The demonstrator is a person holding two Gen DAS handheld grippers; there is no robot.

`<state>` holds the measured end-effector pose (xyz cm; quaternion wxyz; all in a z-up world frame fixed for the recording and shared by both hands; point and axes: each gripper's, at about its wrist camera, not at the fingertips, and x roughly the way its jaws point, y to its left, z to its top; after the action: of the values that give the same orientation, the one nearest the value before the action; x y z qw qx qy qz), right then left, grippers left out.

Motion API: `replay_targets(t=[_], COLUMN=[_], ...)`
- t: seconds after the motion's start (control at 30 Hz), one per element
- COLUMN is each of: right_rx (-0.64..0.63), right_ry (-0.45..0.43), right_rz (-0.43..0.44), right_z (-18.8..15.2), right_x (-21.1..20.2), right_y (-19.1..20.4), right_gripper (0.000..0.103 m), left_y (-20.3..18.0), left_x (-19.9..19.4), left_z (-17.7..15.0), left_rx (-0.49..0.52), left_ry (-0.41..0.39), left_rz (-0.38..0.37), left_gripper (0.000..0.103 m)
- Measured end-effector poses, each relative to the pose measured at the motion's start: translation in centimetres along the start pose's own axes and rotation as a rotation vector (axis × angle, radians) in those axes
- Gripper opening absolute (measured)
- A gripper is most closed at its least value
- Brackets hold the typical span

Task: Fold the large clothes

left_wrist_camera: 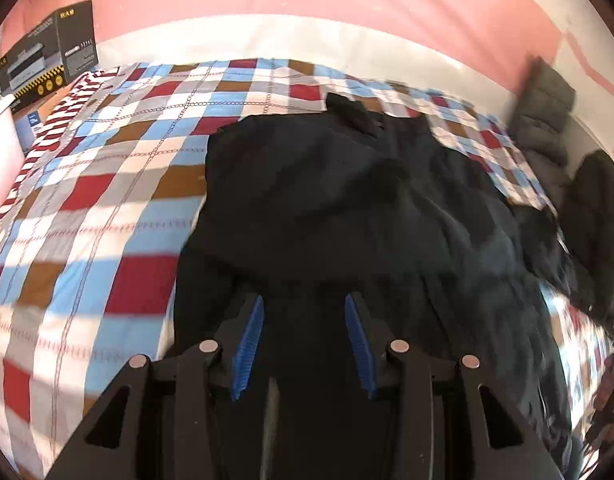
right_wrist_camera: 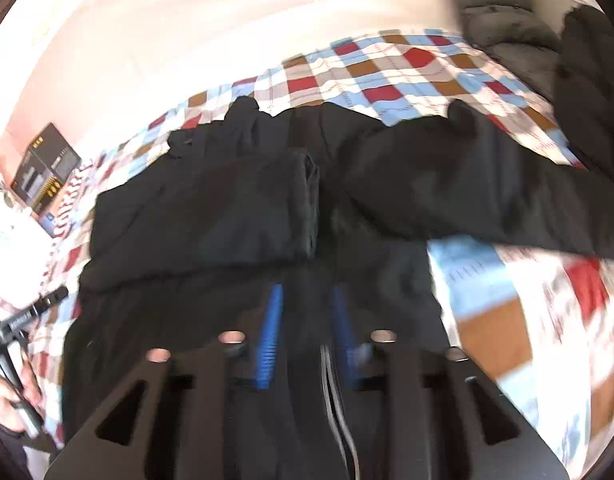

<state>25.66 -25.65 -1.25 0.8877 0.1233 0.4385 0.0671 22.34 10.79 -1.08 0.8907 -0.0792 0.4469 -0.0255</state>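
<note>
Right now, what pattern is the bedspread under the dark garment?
Checked: red, light-blue, brown, grey and white squares on the bedspread. Clearest in the left wrist view.

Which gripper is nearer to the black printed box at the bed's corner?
Left. The left gripper hangs above the garment's box-side half; the right gripper sits farther from the black printed box.

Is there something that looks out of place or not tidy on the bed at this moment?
Yes. The black garment is only partly folded: one side is turned in neatly, but the other sleeve sprawls out across the checked bedcover, askew. Both grippers are open above it, holding nothing. A cardboard box also sits at the bed's far corner.
</note>
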Motion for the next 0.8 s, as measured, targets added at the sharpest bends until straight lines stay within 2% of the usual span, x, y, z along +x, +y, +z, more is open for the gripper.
replay_targets(t=[0.03, 0.07, 0.2, 0.4, 0.6, 0.8], right_rx=[0.016, 0.027, 0.065, 0.064, 0.092, 0.159], right_ry=[-0.013, -0.019, -0.055, -0.083, -0.087, -0.109], right_rz=[0.011, 0.015, 0.013, 0.002, -0.002, -0.015], right_z=[-0.7, -0.9, -3.2, -4.9, -5.1, -4.2], right_x=[-1.3, -1.9, -6.1, -9.4, -10.3, -9.6], right_y=[-0.3, -0.4, -1.1, -1.4, -3.1, -6.0], right_gripper=[0.059, 0.061, 0.061, 0.061, 0.061, 0.061], left_y=[-0.3, -0.8, -2.0, -3.8, -5.6, -7.4], left_x=[-0.8, -2.0, -5.4, -8.7, -9.6, -8.5], left_z=[-0.8, -2.0, -4.7, -7.0, -7.2, -6.0], left_rx=[0.007, 0.015, 0.021, 0.033, 0.052, 0.08], left_ry=[-0.004, -0.009, -0.019, -0.028, -0.025, -0.026], left_rz=[0.0, 0.002, -0.005, -0.038, -0.059, -0.062], left_gripper=[0.043, 0.043, 0.044, 0.046, 0.046, 0.046])
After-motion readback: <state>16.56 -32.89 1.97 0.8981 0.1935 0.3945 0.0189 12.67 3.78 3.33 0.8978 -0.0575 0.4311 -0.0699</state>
